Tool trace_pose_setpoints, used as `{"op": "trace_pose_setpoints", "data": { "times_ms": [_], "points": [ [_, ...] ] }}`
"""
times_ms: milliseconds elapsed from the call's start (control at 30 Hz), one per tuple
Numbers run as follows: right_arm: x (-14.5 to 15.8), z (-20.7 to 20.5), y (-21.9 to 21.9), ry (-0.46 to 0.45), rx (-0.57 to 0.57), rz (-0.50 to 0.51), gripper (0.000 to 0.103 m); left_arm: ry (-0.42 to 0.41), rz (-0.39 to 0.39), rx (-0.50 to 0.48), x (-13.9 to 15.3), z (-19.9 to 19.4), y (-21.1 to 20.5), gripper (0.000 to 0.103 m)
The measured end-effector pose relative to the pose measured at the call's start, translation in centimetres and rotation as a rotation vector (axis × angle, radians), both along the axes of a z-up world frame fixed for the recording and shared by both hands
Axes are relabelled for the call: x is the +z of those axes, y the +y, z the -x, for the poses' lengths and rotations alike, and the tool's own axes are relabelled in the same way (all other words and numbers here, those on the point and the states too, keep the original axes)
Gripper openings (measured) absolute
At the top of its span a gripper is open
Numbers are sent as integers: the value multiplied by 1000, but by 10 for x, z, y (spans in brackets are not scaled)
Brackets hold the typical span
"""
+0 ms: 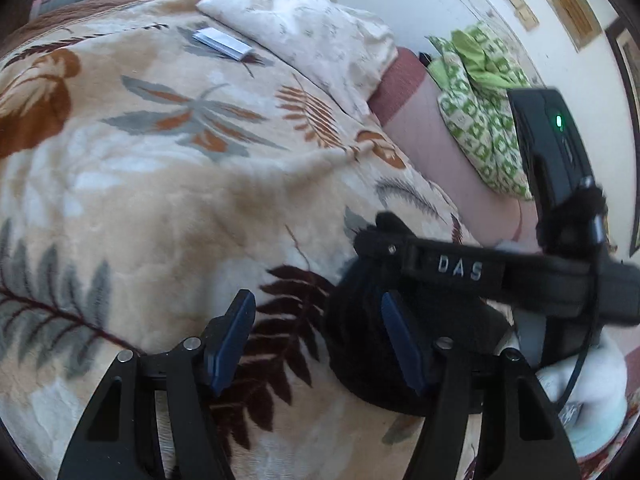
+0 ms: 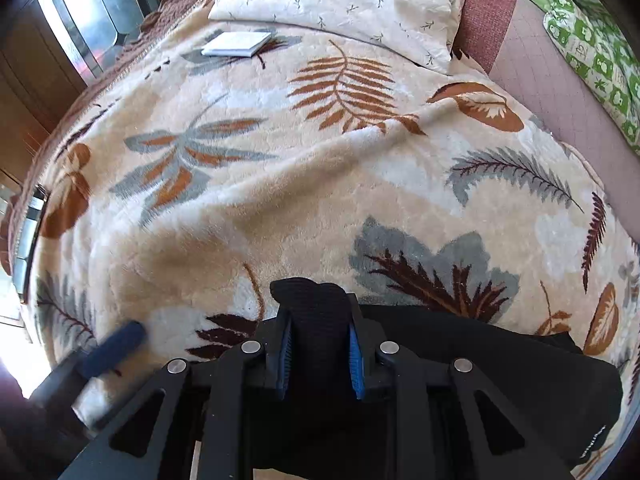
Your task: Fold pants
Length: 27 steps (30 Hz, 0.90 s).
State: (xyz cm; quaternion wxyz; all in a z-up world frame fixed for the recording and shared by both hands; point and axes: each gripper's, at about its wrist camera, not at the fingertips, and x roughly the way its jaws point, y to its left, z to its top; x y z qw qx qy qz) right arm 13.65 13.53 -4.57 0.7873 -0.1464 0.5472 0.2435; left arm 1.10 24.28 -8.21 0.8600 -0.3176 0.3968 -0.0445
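Observation:
The black pants (image 2: 500, 372) lie bunched at the near edge of the leaf-patterned blanket (image 2: 280, 184). My right gripper (image 2: 320, 344) is shut on a thick fold of the black pants, which sticks up between the blue pads. In the left wrist view the pants (image 1: 360, 344) show as a dark bundle under the right gripper (image 1: 460, 272), which crosses the frame from the right. My left gripper (image 1: 320, 340) is open and empty, its blue pads apart just above the blanket (image 1: 180, 200), beside the pants. One left finger (image 2: 116, 344) shows at the lower left of the right wrist view.
A cream floral pillow (image 2: 344, 4) lies at the head of the bed, with a small white booklet (image 2: 236, 45) beside it. A green patterned cloth (image 1: 484, 108) rests on the pink sheet (image 2: 560, 92) at the right. A window and wood panelling (image 2: 92, 20) stand at the left.

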Motion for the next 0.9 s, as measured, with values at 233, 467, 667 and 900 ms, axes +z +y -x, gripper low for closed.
{"op": "trace_pose_setpoints", "data": {
  "times_ms": [233,467,667,900],
  "points": [
    [14,3,-12,4,17,-48,25,8,-14,-131,-14,-11,-43,34],
    [21,7,-28,-9,8,-104,25,12,102,-148,-10,-15,-50,18],
    [38,-2,-75,-36,-46,-163,24,-7,92,-196,8,-31,-99,18],
    [25,-19,-169,-33,-169,-211,24,31,55,-280,2,-55,-177,18]
  ]
}}
